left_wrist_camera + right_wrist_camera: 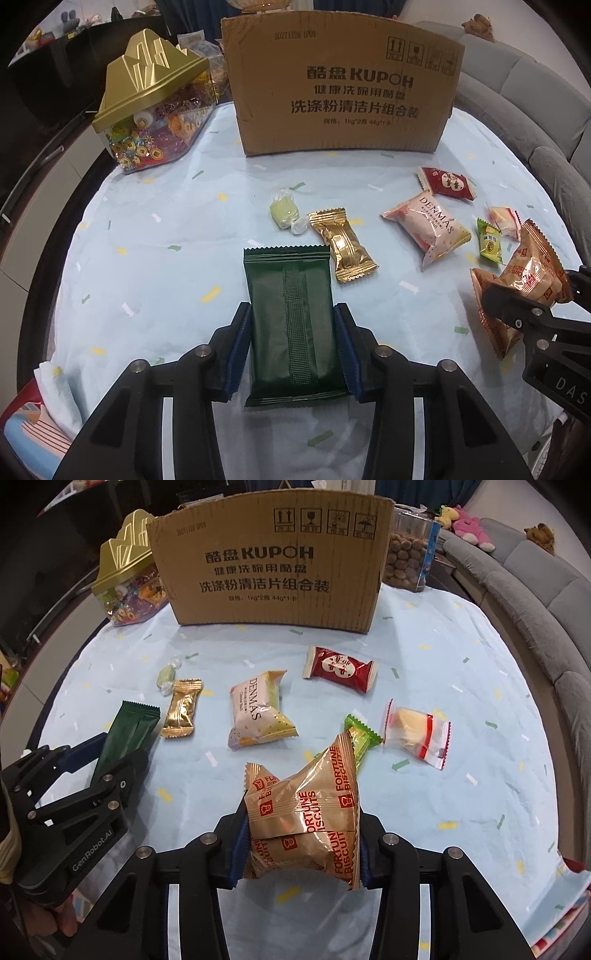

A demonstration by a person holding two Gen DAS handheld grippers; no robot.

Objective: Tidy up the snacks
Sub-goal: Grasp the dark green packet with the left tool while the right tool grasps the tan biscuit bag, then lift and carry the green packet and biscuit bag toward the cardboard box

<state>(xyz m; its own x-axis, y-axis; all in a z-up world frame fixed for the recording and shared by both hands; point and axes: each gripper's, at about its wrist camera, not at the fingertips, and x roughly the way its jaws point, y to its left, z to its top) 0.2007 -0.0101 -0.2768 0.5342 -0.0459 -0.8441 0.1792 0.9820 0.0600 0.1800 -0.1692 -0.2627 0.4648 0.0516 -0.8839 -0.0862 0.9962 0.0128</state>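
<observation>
The dark green packet (293,328) is flat and long, with a ribbed seam down its middle and zigzag ends. It lies on the pale blue worktop cloth (155,236), well in front of the cardboard box (343,85). The left claw (293,354) has narrowed onto it: both blue pads (240,350) press its long sides. This claw points steeply down.

The brown Fortune Biscuits pack (306,812) is shiny and puffed, with red print and a crumpled top corner. The right claw (304,845) squeezes it at its lower half, also tilted steeply down, in front of the box and to the right of the green packet. A hand (62,919) shows under the left claw's body in the right wrist view.

Nearer the box lie loose snacks: a gold wrapper (341,245), a pale green twisted candy (286,216), a pink Denmas bag (428,229), a small green sachet (489,242), a clear pouch with red stripes (417,733) and a red packet (445,182). Left of the box stands a candy jar with a gold lid (155,99).
</observation>
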